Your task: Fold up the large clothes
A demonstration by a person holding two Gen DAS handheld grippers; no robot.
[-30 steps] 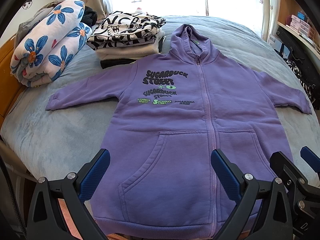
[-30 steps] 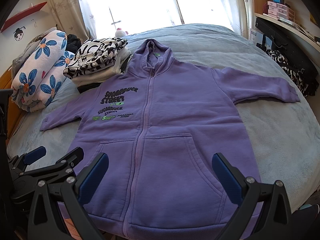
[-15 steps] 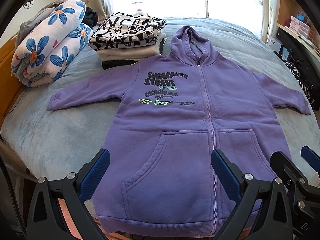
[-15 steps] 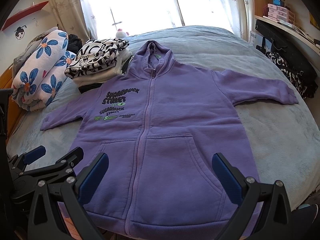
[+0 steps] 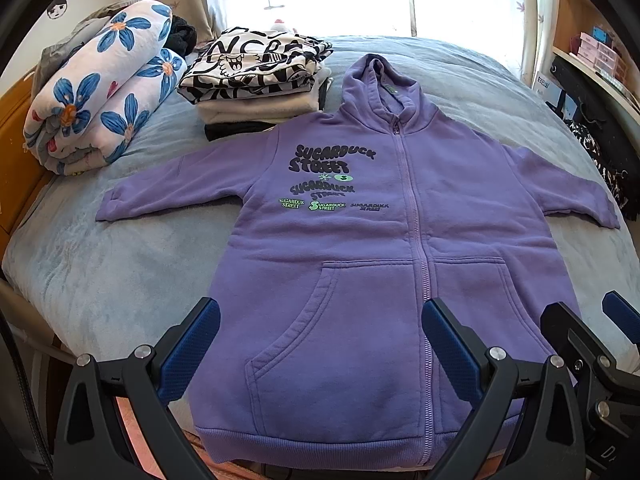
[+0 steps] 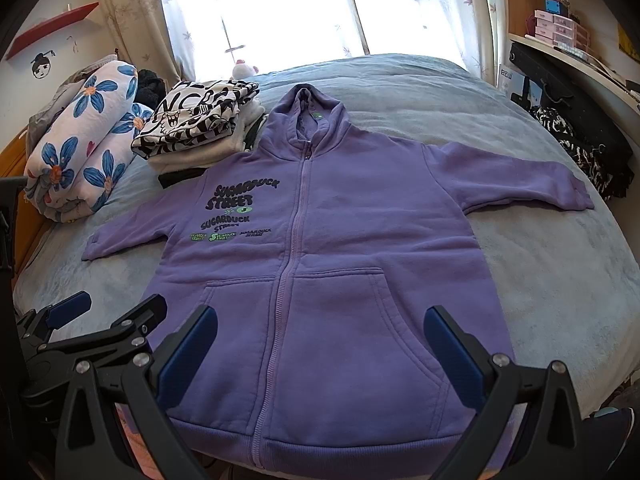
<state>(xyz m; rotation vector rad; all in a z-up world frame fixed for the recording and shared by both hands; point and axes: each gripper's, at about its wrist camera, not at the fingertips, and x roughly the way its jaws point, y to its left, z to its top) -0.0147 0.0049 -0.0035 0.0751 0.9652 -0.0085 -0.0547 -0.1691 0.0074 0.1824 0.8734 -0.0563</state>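
A purple zip hoodie (image 5: 372, 264) lies flat, sleeves spread, centre frame on the grey bed (image 5: 100, 264); left gripper (image 5: 320, 344) and right gripper (image 6: 320, 348) fingers gape wide at the bottom, holding nothing; folded clothes (image 5: 256, 80) upper left.

Hoodie (image 5: 372, 264) flat on bed (image 5: 100, 272); folded stack (image 5: 260, 80) and rolled blanket (image 5: 100, 92) behind-left.

- Grey-blue bed (image 5: 120, 264) under everything.
- Floral rolled blanket (image 5: 100, 96) at the bed's far-left edge.
- Folded clothes stack (image 5: 256, 80) beside the blanket.
- Shelf (image 6: 580, 60) right of the bed.
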